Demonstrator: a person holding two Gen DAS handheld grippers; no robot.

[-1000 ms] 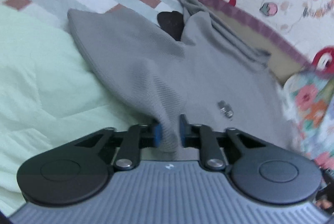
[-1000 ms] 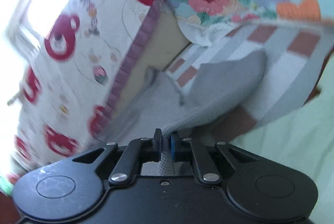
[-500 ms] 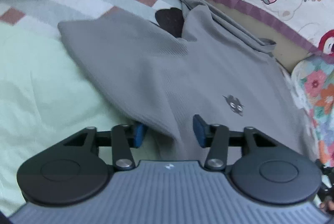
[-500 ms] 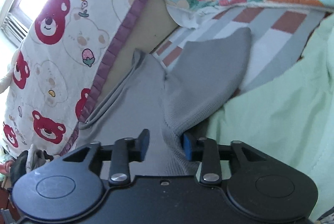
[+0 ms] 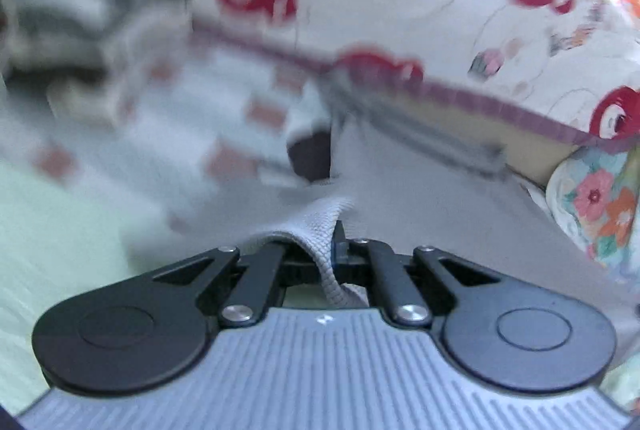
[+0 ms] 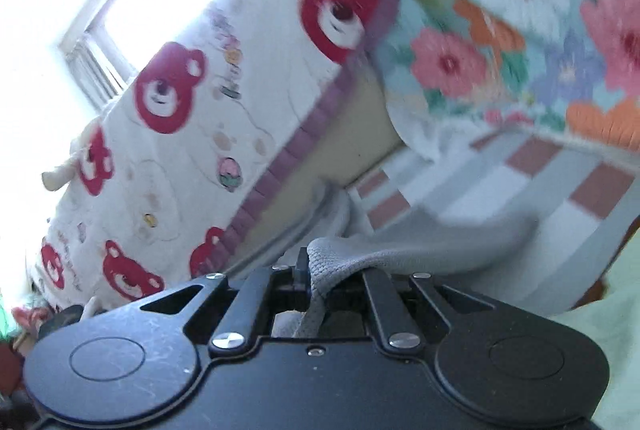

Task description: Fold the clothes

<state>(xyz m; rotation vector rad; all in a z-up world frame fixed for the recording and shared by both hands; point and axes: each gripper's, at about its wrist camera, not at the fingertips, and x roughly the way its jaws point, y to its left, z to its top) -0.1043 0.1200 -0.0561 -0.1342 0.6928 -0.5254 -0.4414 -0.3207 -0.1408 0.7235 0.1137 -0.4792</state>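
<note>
1 grey garment (image 5: pixel 420 197), 2 grippers, left gripper (image 5: pixel 326 250) and right gripper (image 6: pixel 320 270) each pinching its fabric

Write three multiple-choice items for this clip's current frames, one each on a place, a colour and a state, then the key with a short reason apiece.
1. Where does the bear-print quilt lie relative to the grey garment?
A. Beyond it, along its far edge
B. Under the tool
C. Folded on top of it

2. What colour are the bears printed on that quilt?
A. Blue
B. Red
C. Black

3. What is the state of the left tool and the right tool?
A. Both open and clear of the cloth
B. Only the left one is shut
C. Both shut on the grey garment

Key: 1 A, the quilt rises past the garment's far edge in both wrist views. 2 B, the bear faces are plainly red on white. 3 C, each view shows grey knit bunched and pinched between closed fingers.
</note>
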